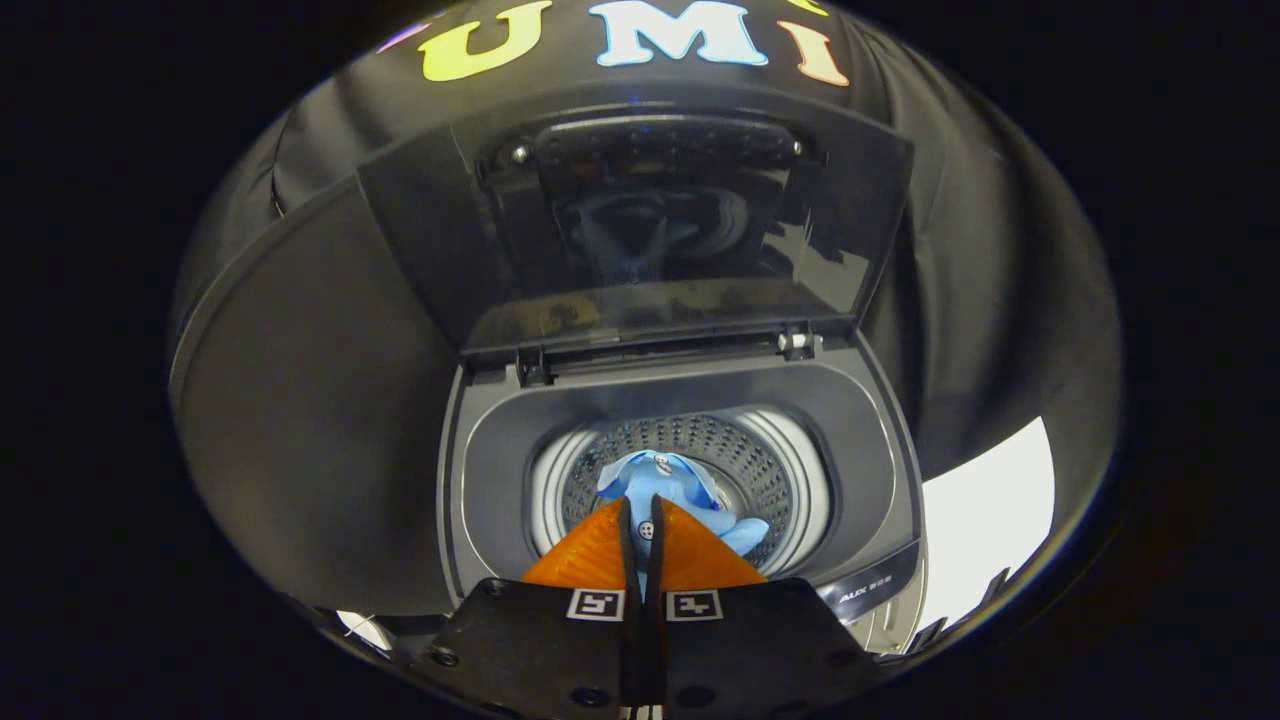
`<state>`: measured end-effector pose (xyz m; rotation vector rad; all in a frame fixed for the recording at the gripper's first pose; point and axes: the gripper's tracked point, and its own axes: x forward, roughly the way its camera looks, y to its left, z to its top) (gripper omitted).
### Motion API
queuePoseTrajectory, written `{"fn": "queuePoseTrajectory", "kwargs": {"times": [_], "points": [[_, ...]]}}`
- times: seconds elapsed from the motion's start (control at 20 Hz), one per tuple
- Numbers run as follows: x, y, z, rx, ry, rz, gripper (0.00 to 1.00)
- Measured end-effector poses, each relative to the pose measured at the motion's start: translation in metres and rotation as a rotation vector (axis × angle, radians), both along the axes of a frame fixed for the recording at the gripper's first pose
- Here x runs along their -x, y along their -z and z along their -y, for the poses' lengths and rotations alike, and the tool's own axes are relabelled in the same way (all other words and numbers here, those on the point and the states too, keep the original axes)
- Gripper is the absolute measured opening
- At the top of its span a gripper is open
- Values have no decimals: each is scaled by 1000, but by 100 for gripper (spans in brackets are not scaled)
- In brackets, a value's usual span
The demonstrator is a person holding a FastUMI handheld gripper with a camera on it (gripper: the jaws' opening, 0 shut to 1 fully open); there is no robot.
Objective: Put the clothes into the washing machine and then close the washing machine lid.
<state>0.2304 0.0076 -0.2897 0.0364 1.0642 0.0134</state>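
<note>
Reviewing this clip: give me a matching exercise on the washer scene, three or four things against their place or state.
Things:
1. lid
2. blue garment
3. drum
4. tool

States:
A. perforated wall ringing the garment
B. nearly closed, garment pinched between its fingers
C. raised, standing open behind the tub
D. hanging over the drum

Pairs: 1-C, 2-D, 3-A, 4-B

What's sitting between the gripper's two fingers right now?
In the gripper view, the blue garment is pinched between the gripper fingers, hanging over the drum.
</note>
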Motion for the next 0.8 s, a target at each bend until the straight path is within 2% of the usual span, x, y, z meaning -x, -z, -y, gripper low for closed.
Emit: {"fn": "queuePoseTrajectory", "kwargs": {"times": [0.2,0.3,0.35,0.7,0.8], "points": [[3,10,2,4,1,-23,3],[9,12,4,5,5,-34,13],[6,13,5,9,15,-23,26],[-11,-6,3,22,16,63,97],[-20,-21,-6,10,0,112,97]]}}
